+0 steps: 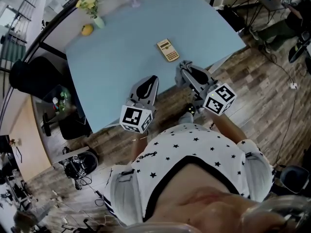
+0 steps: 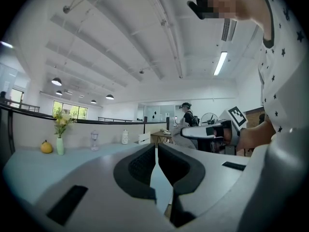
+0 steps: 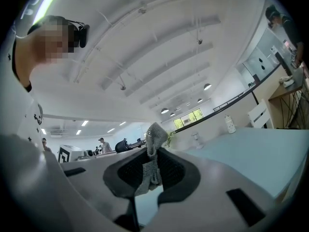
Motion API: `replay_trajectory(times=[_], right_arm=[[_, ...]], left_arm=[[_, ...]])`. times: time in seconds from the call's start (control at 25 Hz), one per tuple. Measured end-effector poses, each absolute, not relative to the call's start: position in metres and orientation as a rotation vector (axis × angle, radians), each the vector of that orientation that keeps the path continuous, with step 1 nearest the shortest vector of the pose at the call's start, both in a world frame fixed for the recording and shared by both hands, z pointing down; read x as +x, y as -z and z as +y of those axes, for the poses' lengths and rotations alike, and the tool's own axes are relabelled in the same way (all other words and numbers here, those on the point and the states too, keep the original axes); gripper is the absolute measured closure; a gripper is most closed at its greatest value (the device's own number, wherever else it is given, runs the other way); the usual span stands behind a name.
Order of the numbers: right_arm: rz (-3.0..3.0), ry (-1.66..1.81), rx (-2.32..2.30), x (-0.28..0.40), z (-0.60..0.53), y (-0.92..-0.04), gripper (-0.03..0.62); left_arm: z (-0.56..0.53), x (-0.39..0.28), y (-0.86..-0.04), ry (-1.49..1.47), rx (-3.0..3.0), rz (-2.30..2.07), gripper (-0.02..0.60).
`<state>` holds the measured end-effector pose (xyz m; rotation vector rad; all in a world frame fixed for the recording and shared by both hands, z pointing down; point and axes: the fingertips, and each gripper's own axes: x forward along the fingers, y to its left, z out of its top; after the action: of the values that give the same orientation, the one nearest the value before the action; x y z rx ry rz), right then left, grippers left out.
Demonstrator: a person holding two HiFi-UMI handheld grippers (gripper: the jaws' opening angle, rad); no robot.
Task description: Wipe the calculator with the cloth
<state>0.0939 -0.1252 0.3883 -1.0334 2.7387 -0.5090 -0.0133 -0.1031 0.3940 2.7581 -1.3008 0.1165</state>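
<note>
- We see the small flat tan calculator [image 1: 167, 50] lying face up on the light blue worktop [image 1: 116, 57]. Nothing is touching it.
- Our right gripper [image 1: 186, 68] is on the near side of the calculator, close to it but not touching.
- Its fingers [image 3: 176, 170] are clamped on a thin grey woven cloth [image 3: 154, 137]. A small tuft of the cloth pokes out past the tips.
- Our left gripper [image 1: 151, 80] is on the near side of the calculator too, a bit further off and to its left. Its fingers [image 2: 137, 166] are pressed together with nothing between them.
- Far beyond the calculator, well apart from it, we see a round yellow fruit [image 1: 87, 30] and a vase of yellow flowers [image 1: 92, 6].
- We think the wiping has not begun, because the cloth is not on the calculator yet.
- We think the calculator is light, hard and smooth, so it may slide on the worktop when we rub it.
- The keys and the little screen are on top, so we should rub softly there.
- Our empty left gripper could hold the calculator by its two long sides, or press down on one end.
- The cloth looks soft and floppy and will bend to fit the keys. Only a small bit sticks out, so that bit must do the rubbing.
</note>
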Motion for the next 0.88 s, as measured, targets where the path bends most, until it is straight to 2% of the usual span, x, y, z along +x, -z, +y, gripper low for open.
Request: replay_trajectory(times=[0.88], right_arm=[[2.810,0.567,-0.834,0.137,-0.217,-0.404,0.543]], left_arm=[[-0.171,0.027,-0.403,-0.167,2.638,-1.519,0.541]])
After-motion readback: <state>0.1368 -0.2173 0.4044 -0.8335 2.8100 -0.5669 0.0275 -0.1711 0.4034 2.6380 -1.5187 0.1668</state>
